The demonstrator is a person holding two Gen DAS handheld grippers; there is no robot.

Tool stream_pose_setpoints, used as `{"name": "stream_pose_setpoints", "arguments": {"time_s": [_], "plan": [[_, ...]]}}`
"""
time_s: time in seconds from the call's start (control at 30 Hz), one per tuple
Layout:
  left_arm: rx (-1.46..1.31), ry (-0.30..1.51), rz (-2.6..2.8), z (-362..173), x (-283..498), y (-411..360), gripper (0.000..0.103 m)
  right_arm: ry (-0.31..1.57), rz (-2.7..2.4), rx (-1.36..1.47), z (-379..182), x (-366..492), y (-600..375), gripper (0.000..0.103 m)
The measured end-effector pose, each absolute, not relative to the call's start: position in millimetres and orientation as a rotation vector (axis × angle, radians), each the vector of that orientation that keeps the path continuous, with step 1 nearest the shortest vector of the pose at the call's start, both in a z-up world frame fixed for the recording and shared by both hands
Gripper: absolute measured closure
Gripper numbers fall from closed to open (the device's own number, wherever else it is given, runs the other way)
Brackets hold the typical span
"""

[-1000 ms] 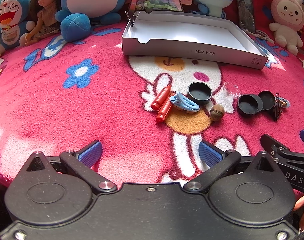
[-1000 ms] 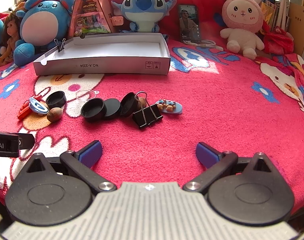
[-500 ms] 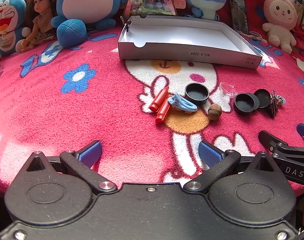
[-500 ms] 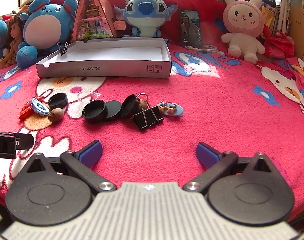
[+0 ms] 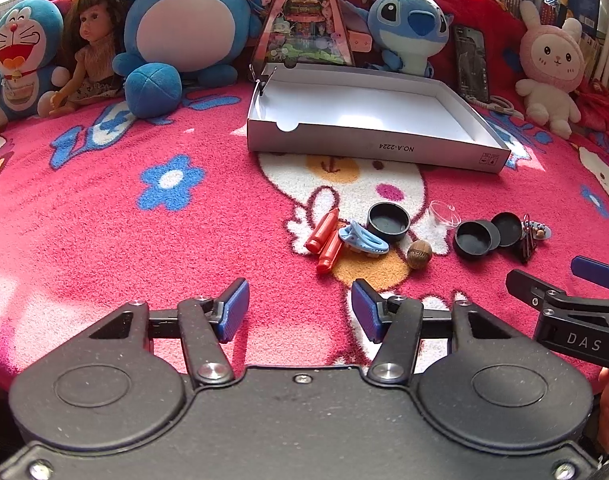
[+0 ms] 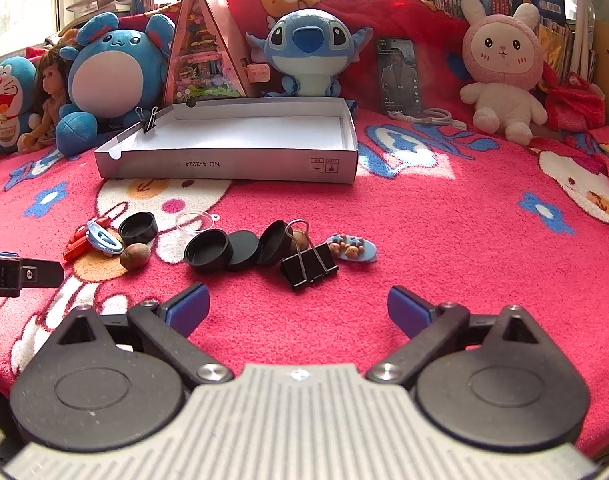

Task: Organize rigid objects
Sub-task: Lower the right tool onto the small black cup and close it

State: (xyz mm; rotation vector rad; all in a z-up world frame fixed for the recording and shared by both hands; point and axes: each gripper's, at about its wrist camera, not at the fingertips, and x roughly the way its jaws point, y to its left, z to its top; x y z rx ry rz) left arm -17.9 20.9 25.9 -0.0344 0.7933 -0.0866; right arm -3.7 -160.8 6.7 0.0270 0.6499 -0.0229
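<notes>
Small items lie in a row on the pink blanket: two red crayon-shaped pieces [image 5: 323,236], a blue hair clip [image 5: 362,239], a black cup [image 5: 387,222], a brown nut [image 5: 419,254], a clear lid [image 5: 443,212], black round lids [image 6: 224,250], a black binder clip [image 6: 309,266] and a small blue charm [image 6: 351,249]. Behind them stands an empty white box [image 5: 380,148]. My left gripper [image 5: 300,310] hovers short of the crayons, its jaws closing with nothing between them. My right gripper [image 6: 298,307], just short of the binder clip, is wide and closing slightly, with nothing in it.
Plush toys, a doll [image 5: 90,56], a pink triangular case [image 5: 310,26] and a phone [image 6: 398,76] with a cable line the back of the blanket. A binder clip [image 6: 149,118] sits on the box's left corner. Bare blanket stretches left of the crayons and right of the charm.
My left gripper's jaws have narrowed markedly and it has risen a little, so the view reaches farther back. The right jaws came in slightly. The objects have not moved.
</notes>
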Motion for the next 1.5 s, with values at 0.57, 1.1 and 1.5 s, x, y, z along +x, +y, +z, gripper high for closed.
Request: {"name": "stream_pose_setpoints", "arguments": {"time_s": [0.57, 1.1, 1.5], "plan": [[-0.04, 0.774, -0.31, 32.4, -20.6, -7.1, 0.08, 0.581, 0.163, -0.169, 11.4, 5.1, -116.6, 0.047], [-0.051, 0.781, -0.307, 26.6, -9.1, -7.2, 0.08, 0.573, 0.184, -0.231, 0.7, 26.2, -105.6, 0.065], [-0.022, 0.757, -0.355, 20.6, 1.9, -26.0, 0.074, 0.589, 0.141, -0.133, 17.5, 4.7, -132.0, 0.065]]}}
